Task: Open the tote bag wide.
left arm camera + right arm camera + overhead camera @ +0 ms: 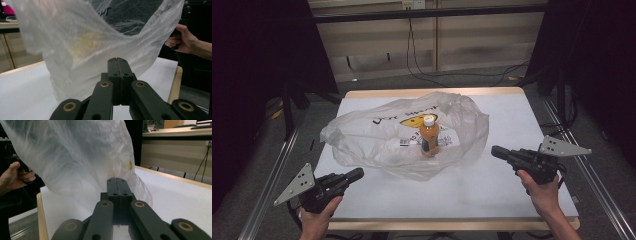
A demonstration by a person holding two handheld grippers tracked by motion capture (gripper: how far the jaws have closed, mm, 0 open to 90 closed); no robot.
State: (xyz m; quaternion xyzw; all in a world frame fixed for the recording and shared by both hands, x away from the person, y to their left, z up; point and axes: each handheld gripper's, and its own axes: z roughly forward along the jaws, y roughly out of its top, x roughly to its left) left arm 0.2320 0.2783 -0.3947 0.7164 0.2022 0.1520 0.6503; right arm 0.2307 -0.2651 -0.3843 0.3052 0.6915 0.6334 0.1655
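Note:
A clear plastic bag (377, 140) with black print and a yellow mark lies crumpled on the white table top (512, 120). An orange drink bottle (429, 136) with a white cap stands upright inside it. My left gripper (357, 173) sits at the front left, its tip just short of the bag's near edge. My right gripper (494, 151) is level at the right, a little off the bag's right side. In the left gripper view the jaws (117, 60) are pressed together with the bag (82, 42) behind them. The right gripper view shows the same (116, 180), with nothing seen between the jaws.
The table top has a wooden edge (452, 224) at the front. Metal rails (272, 170) run along both sides, and cables (432, 75) lie on the floor beyond the table. The person's other hand shows past the bag in each gripper view (183, 40) (15, 176).

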